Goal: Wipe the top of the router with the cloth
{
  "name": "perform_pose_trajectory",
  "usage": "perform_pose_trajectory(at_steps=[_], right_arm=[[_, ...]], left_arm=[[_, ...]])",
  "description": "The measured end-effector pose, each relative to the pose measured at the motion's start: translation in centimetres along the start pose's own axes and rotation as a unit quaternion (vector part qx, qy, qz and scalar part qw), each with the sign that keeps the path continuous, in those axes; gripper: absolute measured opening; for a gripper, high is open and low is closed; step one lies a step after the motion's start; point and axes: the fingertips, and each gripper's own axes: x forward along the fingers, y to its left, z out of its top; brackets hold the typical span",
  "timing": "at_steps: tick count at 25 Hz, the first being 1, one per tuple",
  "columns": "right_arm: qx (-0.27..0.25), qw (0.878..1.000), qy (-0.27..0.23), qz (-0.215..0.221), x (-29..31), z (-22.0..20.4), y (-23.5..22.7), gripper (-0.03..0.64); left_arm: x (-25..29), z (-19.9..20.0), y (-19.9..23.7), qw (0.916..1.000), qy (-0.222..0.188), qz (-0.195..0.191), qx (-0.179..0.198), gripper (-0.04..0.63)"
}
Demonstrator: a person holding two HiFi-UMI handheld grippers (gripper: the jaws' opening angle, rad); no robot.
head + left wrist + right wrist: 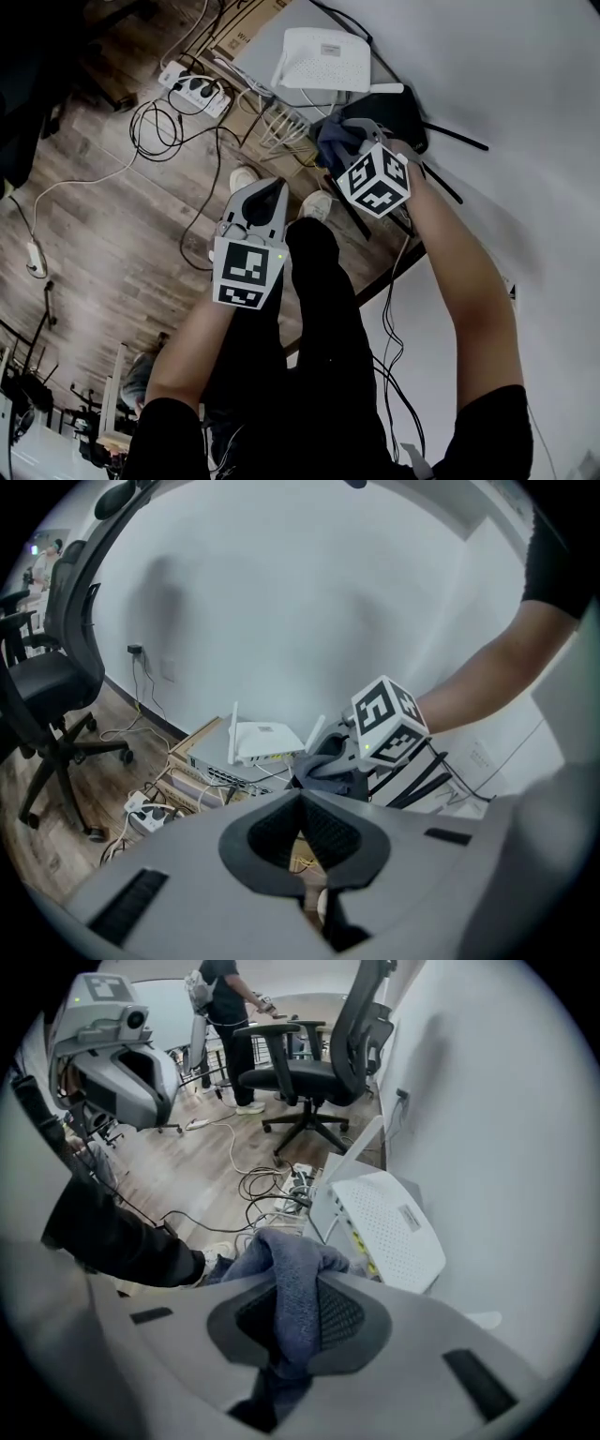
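R jaws: my right gripper (298,1283) is clamped narrow on a blue-grey terry cloth (281,1260). The cloth is bunched up past the tips, and its tail hangs below the pads.
L jaws: my left gripper (302,803) has its tips together w/ nothing between them; I see only floor through the gap behind the pads.
Router: the white flat plastic router w/ perforated top (389,1227) sits ahead of my R jaws and off to their right. It's on a grey flat box against the white wall (497,1101).
Cloth vs router: close to the router's near edge. Head view shows the cloth (333,141) short of the router (323,58), not touching.
From L jaws: router (265,740) ahead and slightly left, R gripper (337,752) w/ cloth (323,766) just right of it.
Grippers: L (261,202) sits lower and nearer me than R (361,131).
Beyond R jaws: black office chair (309,1063) far ahead, white power strip (192,89) on wood-plank floor (112,234).
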Motion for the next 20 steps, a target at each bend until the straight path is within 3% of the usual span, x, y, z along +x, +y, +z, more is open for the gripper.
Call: perform_pose_trajectory(at_steps=[7,14,20], right_arm=[[-0.030,0.999,-0.001,0.034,0.0,0.2,2.2,0.035],[-0.023,0.991,0.036,0.127,-1.0,-3.0,5.4,0.035],[-0.027,0.983,0.073,0.168,-1.9,-5.7,7.5,0.035]], left_arm=[[-0.4,-0.6,0.7,1.0000,0.003,0.007,0.000,-0.002],[-0.2,-0.8,0.0,0.9999,0.008,-0.008,0.004,-0.002],[0.2,-1.0,0.0,0.9998,0.012,-0.015,0.004,-0.002]])
